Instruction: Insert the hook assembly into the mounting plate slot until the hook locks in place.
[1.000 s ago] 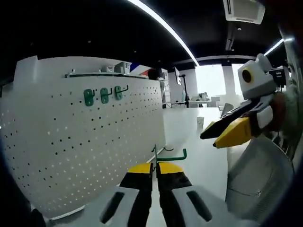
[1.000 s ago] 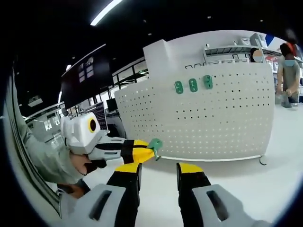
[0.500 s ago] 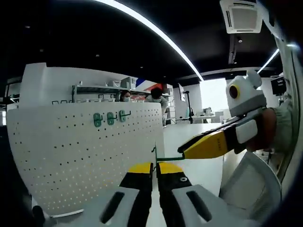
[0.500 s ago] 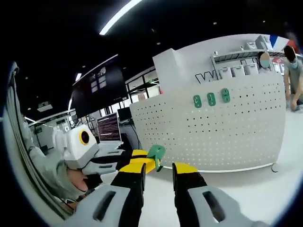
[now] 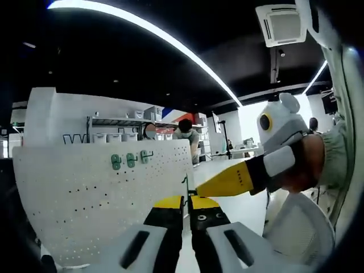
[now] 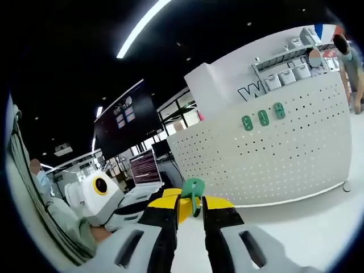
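Observation:
A green hook [image 5: 185,183] with a thin wire arm stands up from my left gripper [image 5: 186,200], which is shut on it. My right gripper [image 5: 198,192] reaches in from the right, its yellow tips at the hook's arm. In the right gripper view the hook's green plate [image 6: 193,186] sits just above my right gripper [image 6: 191,203], whose jaws stand a narrow gap apart either side of the stem. The left gripper [image 6: 183,206] comes in from the left. The white pegboard [image 5: 85,193] [image 6: 284,153] stands behind, with three green hooks [image 5: 129,160] [image 6: 263,118] mounted near its top.
The pegboard stands on a white table [image 6: 301,227]. A white chair back [image 5: 301,227] is at the right. People [image 5: 185,128] stand behind the board, and shelves with bins [image 6: 284,77] rise there. A laptop screen [image 6: 145,168] glows at the left.
My right gripper has moved in onto the hook held by the left, and its jaws have narrowed around it. Both cameras have tilted upward; the left gripper stays shut on the hook.

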### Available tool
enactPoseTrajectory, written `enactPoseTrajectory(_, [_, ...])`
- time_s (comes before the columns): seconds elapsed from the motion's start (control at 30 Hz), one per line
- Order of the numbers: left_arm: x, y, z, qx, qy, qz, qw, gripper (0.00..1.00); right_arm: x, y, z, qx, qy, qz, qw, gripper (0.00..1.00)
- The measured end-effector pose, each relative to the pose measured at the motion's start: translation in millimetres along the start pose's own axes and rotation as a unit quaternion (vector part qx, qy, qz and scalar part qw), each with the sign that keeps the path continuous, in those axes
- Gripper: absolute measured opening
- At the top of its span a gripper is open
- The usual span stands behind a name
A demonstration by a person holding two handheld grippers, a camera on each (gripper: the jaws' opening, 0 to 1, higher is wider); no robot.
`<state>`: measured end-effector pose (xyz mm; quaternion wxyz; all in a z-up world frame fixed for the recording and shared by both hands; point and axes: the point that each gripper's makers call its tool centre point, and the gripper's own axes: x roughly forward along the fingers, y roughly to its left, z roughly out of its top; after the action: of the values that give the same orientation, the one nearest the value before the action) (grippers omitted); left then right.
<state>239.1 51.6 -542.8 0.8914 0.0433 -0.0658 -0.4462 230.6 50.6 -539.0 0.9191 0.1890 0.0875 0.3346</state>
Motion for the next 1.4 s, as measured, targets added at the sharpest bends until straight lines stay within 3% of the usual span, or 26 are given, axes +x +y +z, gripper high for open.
enactPoseTrajectory(0.23, [1,-3.9,4.7,0.011,-0.013,-0.003,0.9998,0.03,-3,-3,3.2,0.053,-0.014,0.011,0.9985,0.09])
enactPoseTrajectory(0.3, [1,-4.5,4.9,0.013,-0.013,-0.003,0.9998,0.03,-3,-3,3.5,0.050,-0.014,0.011,0.9986,0.06])
enactPoseTrajectory(0.33, [1,-5.0,4.5,0.013,-0.012,-0.003,0.9998,0.03,-3,-3,3.8,0.045,-0.014,0.010,0.9988,0.05])
enactPoseTrajectory(0.4, [1,-5.3,4.4,0.017,-0.011,-0.001,0.9998,0.03,-2,-3,6.0,-0.005,-0.013,0.007,0.9999,0.04])
enactPoseTrajectory(0.5, [0,-5.8,4.8,0.020,-0.011,-0.001,0.9997,0.03,-1,0,6.4,-0.027,-0.007,0.006,0.9996,0.03])
enactPoseTrajectory(0.57, [0,-8.3,6.5,0.052,-0.011,-0.004,0.9986,0.03,-1,1,7.3,-0.071,0.001,0.009,0.9974,0.02])
enactPoseTrajectory(0.6, [-1,-8.6,5.6,0.051,-0.009,-0.002,0.9987,0.03,0,2,7.1,-0.073,0.005,0.010,0.9972,0.02])
enactPoseTrajectory(0.63, [-1,-8.4,5.2,0.050,-0.009,-0.003,0.9987,0.03,0,10,6.5,-0.073,0.009,0.035,0.9967,0.01])
enactPoseTrajectory(0.67, [0,-7.3,5.1,0.048,-0.010,-0.001,0.9988,0.03,0,5,7.4,-0.074,0.006,0.009,0.9972,0.01])
enactPoseTrajectory(0.7, [0,-7.3,4.3,0.043,-0.009,-0.002,0.9990,0.03,0,5,7.6,-0.135,0.010,0.007,0.9908,0.01])
enactPoseTrajectory(0.77, [1,-6.9,3.1,0.044,-0.007,0.000,0.9990,0.03,1,8,6.6,-0.161,0.014,0.003,0.9868,0.01])
enactPoseTrajectory(1.23, [-3,-0.6,-5.9,0.011,0.011,0.010,0.9998,0.05,5,4,-0.1,-0.174,0.025,0.001,0.9844,0.00])
enactPoseTrajectory(1.4, [-6,-2.6,-9.0,-0.004,0.016,0.005,0.9999,0.14,6,3,-1.8,-0.167,0.026,-0.001,0.9855,0.00])
